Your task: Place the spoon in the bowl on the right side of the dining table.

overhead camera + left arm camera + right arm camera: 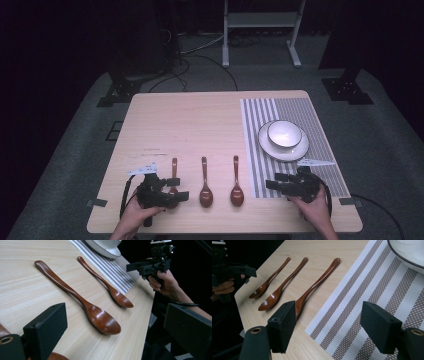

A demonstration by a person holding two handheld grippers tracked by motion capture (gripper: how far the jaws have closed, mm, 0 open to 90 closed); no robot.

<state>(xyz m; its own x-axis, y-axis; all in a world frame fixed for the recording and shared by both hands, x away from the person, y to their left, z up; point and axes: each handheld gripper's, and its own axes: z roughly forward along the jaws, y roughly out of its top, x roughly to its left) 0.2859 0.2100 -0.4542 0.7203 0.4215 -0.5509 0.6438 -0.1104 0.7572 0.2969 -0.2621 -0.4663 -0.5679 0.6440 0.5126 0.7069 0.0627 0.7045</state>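
While the left gripper (172, 189) hangs wide and empty over the nearest brown spoon (173, 186), hiding its bowl, the glossy middle spoon (205, 184) and right spoon (236, 183) lie plain beside it; the right gripper (277, 182), jaws spread, holds nothing over the striped mat (260, 150). Beyond, a white bowl (284, 133) sits on its plate (295, 151).

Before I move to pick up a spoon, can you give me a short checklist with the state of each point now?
1. Right gripper jaws open, nothing between: ok.
2. Left gripper jaws open, nothing between: ok.
3. Three spoons lie apart, not touching: left spoon, middle spoon, right spoon: ok.
4. Bowl sits on plate, upright: ok.
5. Plate lies on striped mat: ok.
6. Bowl empty: cannot tell.
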